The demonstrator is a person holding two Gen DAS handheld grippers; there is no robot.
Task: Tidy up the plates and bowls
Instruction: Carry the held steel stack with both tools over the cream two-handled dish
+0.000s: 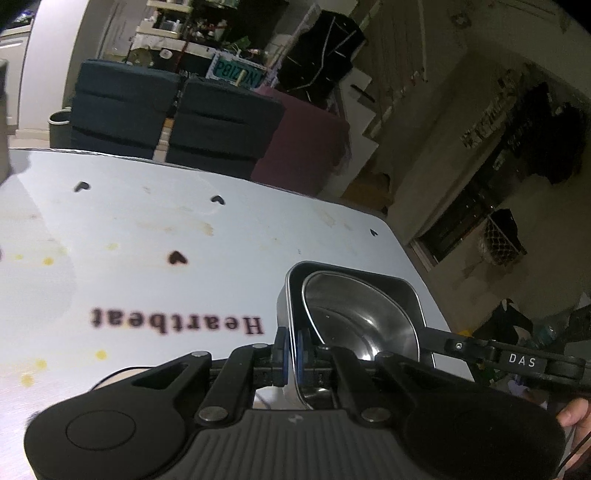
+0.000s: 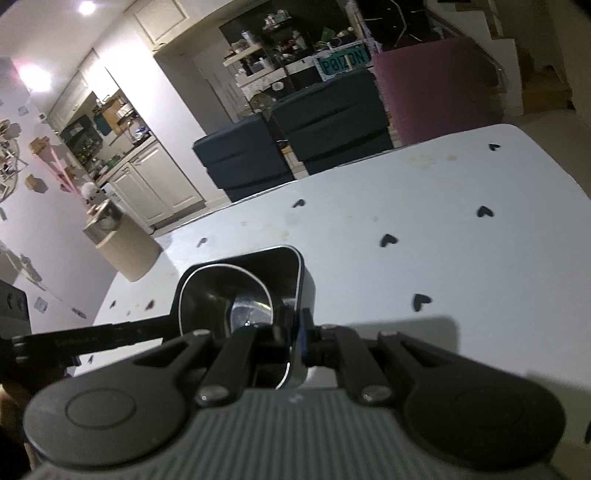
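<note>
Left wrist view: the left hand-held gripper (image 1: 293, 350) pinched the dark square dish (image 1: 402, 288), open side up, a shiny bowl (image 1: 354, 314) inside, over the table (image 1: 147, 229). The right hand-held gripper (image 2: 295, 334) pinched its opposite wall; near rims were hidden.

Bare tablecloth (image 2: 424, 240) wide around the square tray (image 2: 295, 273); dark chairs (image 2: 314, 136) beyond the far edge.

We're in a home: kitchen cabinets (image 2: 155, 177), dark padded chairs (image 2: 243, 162), cluttered shelves (image 2: 280, 33), and a heart-print cloth on the surface (image 2: 443, 258).
</note>
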